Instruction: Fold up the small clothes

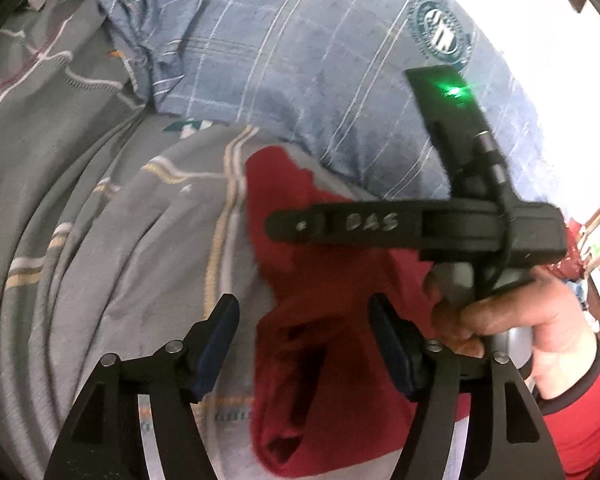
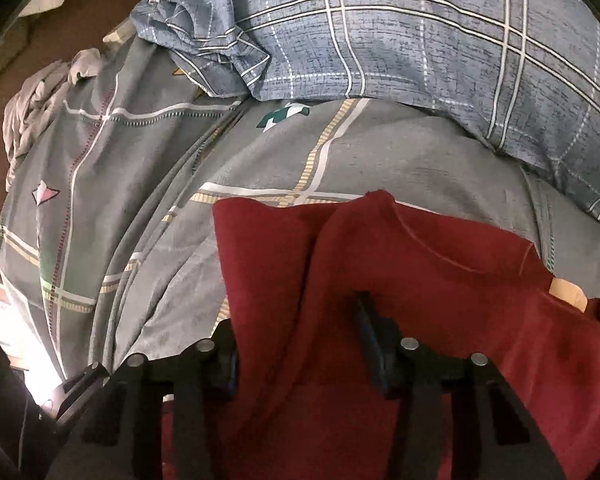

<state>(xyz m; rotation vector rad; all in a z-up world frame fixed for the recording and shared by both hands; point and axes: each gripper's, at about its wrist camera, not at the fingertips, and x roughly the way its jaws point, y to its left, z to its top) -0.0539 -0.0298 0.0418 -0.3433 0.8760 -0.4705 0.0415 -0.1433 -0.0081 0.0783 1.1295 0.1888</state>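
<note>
Red garment (image 2: 420, 280) cut off below.

One red garment (image 2: 440, 280) lies on one grey checked sheet (image 2: 140, 208). One blue plaid pillow (image 2: 420, 40) sits behind it. Two grippers show: the left gripper (image 1: 304, 344) and the right gripper (image 2: 296, 344), each with two fingers. One hand (image 1: 512, 316) is in view, with one red sleeve (image 1: 588, 424).

The left gripper (image 1: 304, 344) hangs with jaws apart over a red garment (image 1: 320, 360) lying on the grey checked bedsheet (image 1: 100, 240). A hand (image 1: 532, 320) holds the right gripper's black body (image 1: 420, 224) above the garment, below a blue plaid pillow (image 1: 280, 48).
</note>
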